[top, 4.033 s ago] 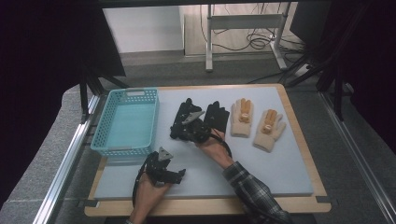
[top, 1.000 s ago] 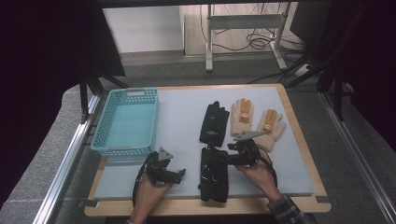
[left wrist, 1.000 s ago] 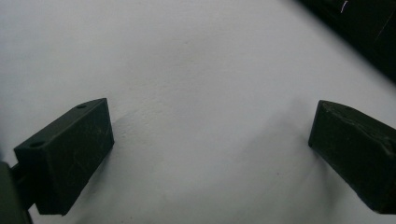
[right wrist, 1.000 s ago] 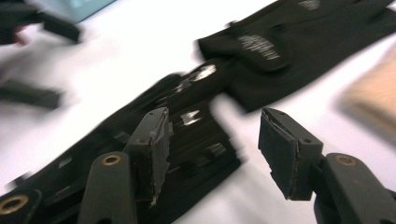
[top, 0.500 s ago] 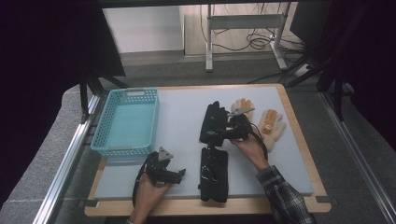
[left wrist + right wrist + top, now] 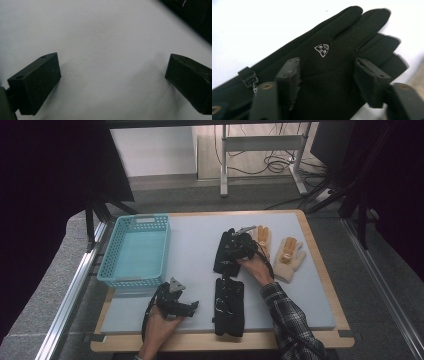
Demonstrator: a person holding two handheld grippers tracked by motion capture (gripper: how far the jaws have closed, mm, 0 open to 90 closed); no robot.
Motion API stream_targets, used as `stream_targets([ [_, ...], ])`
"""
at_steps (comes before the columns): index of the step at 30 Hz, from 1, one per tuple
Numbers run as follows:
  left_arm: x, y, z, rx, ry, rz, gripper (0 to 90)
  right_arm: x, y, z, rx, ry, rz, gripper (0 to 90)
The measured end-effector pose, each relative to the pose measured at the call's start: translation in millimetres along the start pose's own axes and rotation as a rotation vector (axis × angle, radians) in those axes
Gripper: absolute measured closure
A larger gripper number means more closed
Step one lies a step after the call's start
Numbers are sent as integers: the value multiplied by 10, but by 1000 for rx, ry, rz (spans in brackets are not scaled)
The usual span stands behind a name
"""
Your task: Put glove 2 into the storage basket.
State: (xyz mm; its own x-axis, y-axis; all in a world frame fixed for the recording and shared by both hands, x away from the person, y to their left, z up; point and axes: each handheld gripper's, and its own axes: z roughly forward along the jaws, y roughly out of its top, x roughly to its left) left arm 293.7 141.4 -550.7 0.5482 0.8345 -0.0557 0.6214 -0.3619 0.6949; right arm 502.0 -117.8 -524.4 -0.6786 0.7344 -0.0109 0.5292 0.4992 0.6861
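Right gripper (image 6: 325, 82) spread open above black glove (image 6: 332, 50); left gripper (image 6: 112, 82) open over bare mat.

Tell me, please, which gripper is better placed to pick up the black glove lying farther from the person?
The right gripper: it hovers over that black glove with jaws open astride it. The left gripper rests near the table's front edge, jaws open over bare mat.

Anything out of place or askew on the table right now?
Nothing stands out. Both black gloves lie flat, one nearer the person, the tan pair side by side, and the blue basket sits square, upright.
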Motion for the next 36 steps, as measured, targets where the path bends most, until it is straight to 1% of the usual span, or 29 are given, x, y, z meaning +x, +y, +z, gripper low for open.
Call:
stream_targets([
  [1,0,0,0,0,0,1,3,1,-3,4,-2,2,6,428],
  [2,3,0,-3,4,0,5,3,19,-13,1,-8,3,-1,481],
  [4,2,0,-3,4,1,5,3,44,-13,-7,-6,0,1,569],
  [5,-1,0,0,0,1,0,3,45,-5,-16,0,17,7,644],
  [6,0,0,-1,1,1,1,3,46,3,-20,8,39,22,702],
  [7,-1,0,-1,0,1,1,3,47,7,-19,13,52,33,735],
  [8,0,0,-1,0,1,1,3,51,7,-16,10,54,33,749],
  [13,1,0,0,1,1,1,3,57,18,-35,3,48,22,772],
  [15,5,1,-3,6,1,7,3,21,44,-63,-13,45,36,773],
  [17,5,1,-3,7,1,7,3,-18,79,-113,-25,43,39,772],
  [21,4,1,-4,7,1,7,3,-95,174,-302,-71,41,57,771],
  [23,4,1,-4,7,1,7,3,-118,209,-408,-89,50,61,772],
  [25,5,0,-4,7,1,8,3,-105,224,-512,-104,69,56,771],
  [27,2,0,-1,3,2,3,3,-49,225,-625,-120,90,40,770],
  [31,1,-1,0,1,1,1,3,68,220,-825,-151,133,30,769],
  [34,1,0,-1,1,1,2,3,200,208,-1007,-176,176,16,769],
  [36,1,0,-1,2,1,3,3,308,190,-1120,-184,187,-10,768],
])
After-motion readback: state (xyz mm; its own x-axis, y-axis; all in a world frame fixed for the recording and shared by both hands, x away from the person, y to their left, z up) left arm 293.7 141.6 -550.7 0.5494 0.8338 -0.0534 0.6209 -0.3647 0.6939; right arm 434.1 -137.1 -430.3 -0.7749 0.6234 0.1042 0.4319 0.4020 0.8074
